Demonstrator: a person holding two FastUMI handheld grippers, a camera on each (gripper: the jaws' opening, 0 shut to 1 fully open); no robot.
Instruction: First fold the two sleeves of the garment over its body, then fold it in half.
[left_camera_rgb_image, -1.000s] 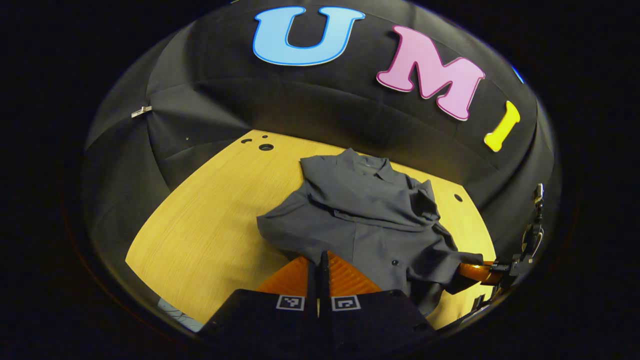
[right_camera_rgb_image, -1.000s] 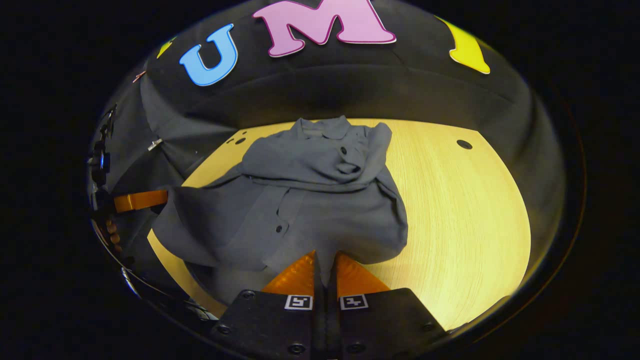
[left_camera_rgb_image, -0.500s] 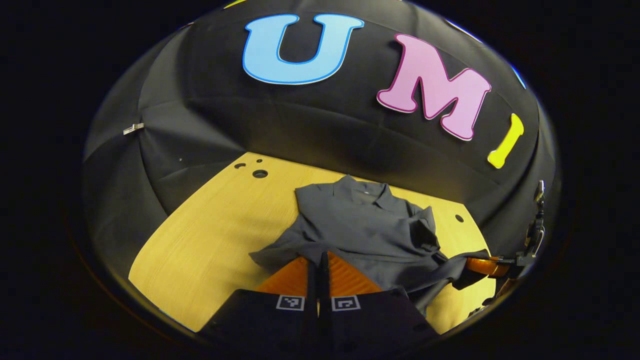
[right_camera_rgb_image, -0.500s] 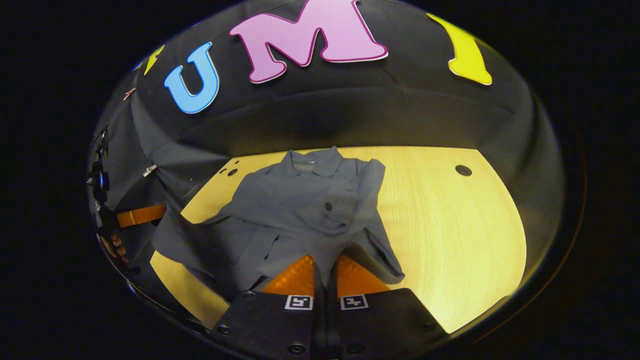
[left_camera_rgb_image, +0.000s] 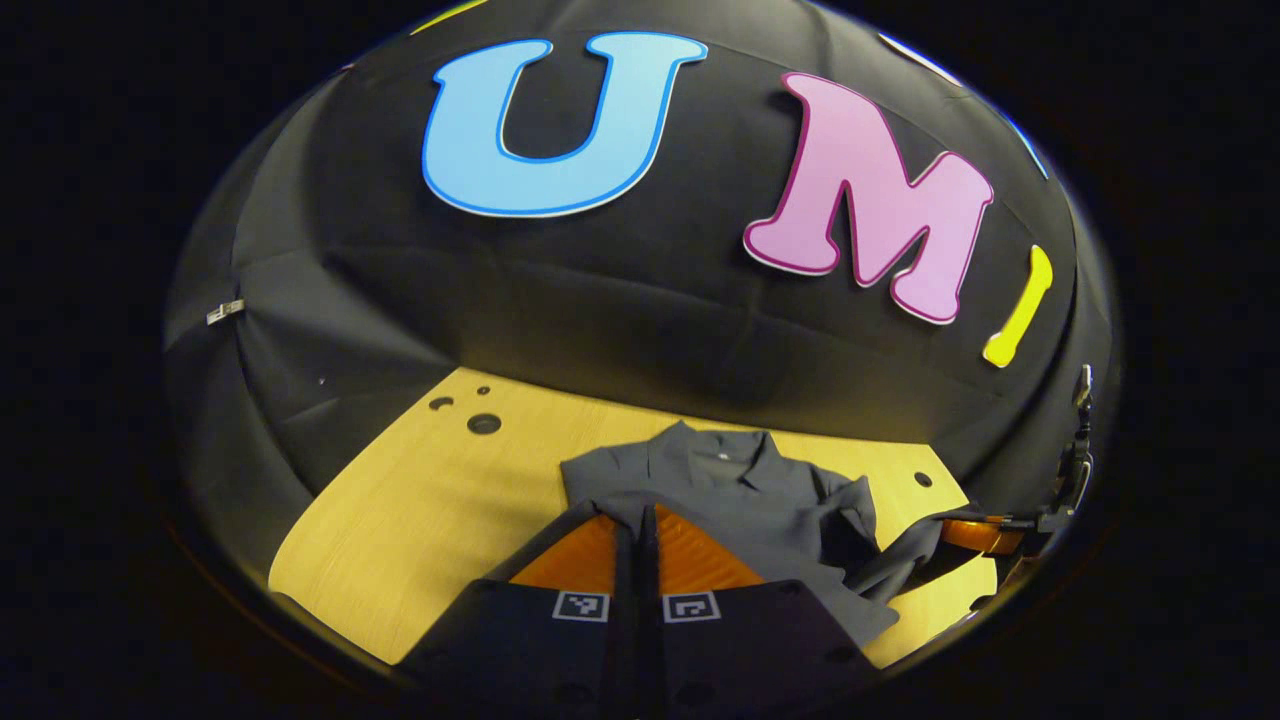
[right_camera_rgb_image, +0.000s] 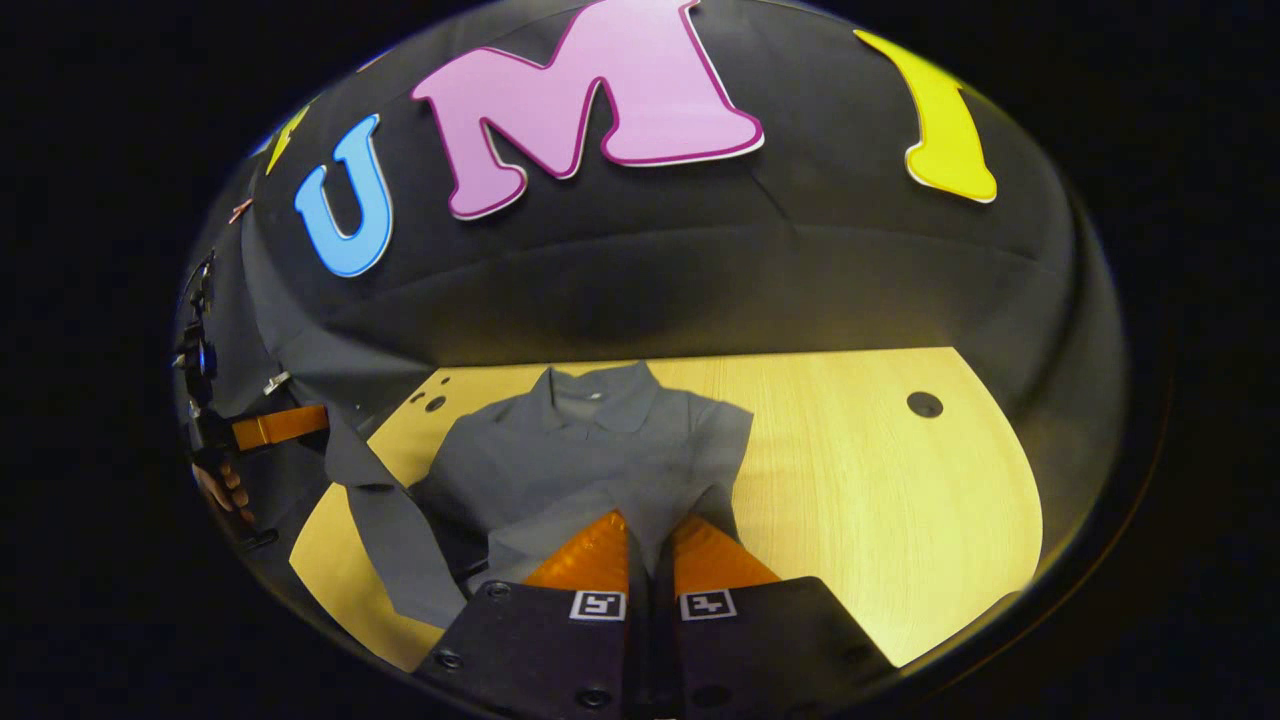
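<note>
A gray collared shirt (right_camera_rgb_image: 590, 450) lies on a light wooden table (right_camera_rgb_image: 880, 480) against the booth's black cloth wall. The 2 sleeves appear already folded over its body, though bunched cloth makes this uncertain. The left gripper (left_camera_rgb_image: 638, 520) and right gripper (right_camera_rgb_image: 648, 528) each pinch the lower hem closed, lifting it toward the collar; the fold in half looks underway, not yet laid flat.
</note>
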